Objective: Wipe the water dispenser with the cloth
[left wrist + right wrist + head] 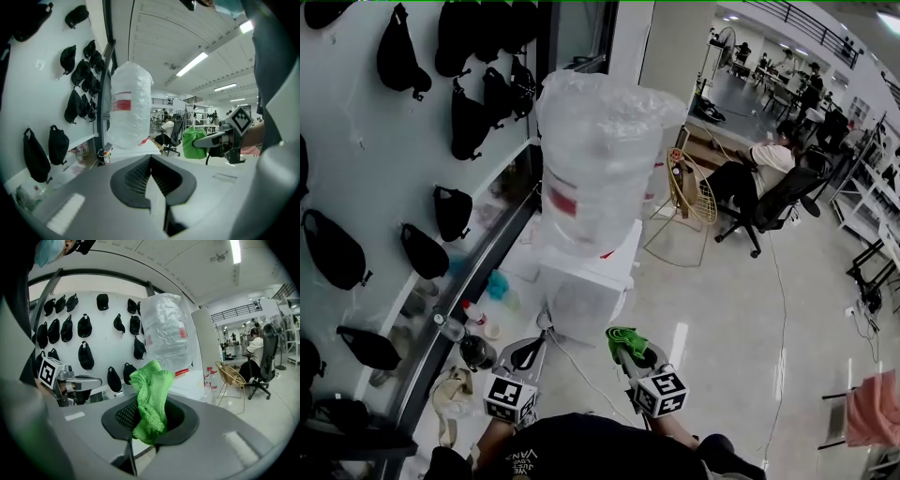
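I'm standing in an open hall with a glossy pale floor (pixel 722 309), and a white wall (pixel 375 141) hung with black bags (pixel 333 248) runs along my left. Nearest me, my left gripper (pixel 532 345) has its jaws together with nothing between them. My right gripper (pixel 630 351) is clamped on the green cloth (pixel 625 336), which bunches up above the tips and hangs a little below them. The white water dispenser (pixel 586 291) stands just ahead, roughly between the two grippers, so from the cloth it lies forward and a little to the left. It is upright, its long axis vertical, with a plastic-wrapped bottle (pixel 600 159) on top. Both grippers look about equally near its cabinet, but only the right one carries the cloth, so I judge the reach is the right one's: forward and slightly leftward until the cloth meets the cabinet. The head view squashes the dispenser from above and hides how the cloth is held. The right gripper view shows the cloth pinched between the jaws, and the left gripper view shows it from the side, apart from the dispenser. Farther off, a person sits on an office chair (pixel 764 192).
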The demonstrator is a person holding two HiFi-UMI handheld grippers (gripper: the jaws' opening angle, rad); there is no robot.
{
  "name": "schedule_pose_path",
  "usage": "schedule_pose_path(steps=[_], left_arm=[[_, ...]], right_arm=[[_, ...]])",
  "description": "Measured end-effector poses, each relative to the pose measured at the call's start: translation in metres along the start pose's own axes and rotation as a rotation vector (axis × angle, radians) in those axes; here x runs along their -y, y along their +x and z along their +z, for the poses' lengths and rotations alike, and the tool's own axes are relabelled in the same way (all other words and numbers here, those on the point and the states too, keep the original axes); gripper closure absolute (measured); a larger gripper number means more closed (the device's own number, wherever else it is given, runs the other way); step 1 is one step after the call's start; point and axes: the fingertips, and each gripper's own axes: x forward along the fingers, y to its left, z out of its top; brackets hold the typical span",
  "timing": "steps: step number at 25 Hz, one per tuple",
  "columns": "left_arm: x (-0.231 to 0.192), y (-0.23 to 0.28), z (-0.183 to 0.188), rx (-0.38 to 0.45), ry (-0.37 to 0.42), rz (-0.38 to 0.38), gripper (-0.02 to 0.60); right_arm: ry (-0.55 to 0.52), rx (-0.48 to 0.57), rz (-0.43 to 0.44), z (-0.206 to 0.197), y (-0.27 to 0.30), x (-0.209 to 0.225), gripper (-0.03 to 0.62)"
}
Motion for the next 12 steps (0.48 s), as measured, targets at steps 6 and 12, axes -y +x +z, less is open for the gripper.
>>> schedule_pose_path(steps=[6, 12], left_arm=[[0.006, 0.005, 0.002, 0.002, 0.004, 0.001, 0.579], [0.012, 0.008, -0.001, -0.004, 0.001, 0.012, 0.579]], right_arm=[[-0.018, 0.003, 0.0, 0.001, -0.002, 0.007, 0.508], [-0.012, 0.003, 0.018, -0.002, -0.001, 0.011, 0.508]])
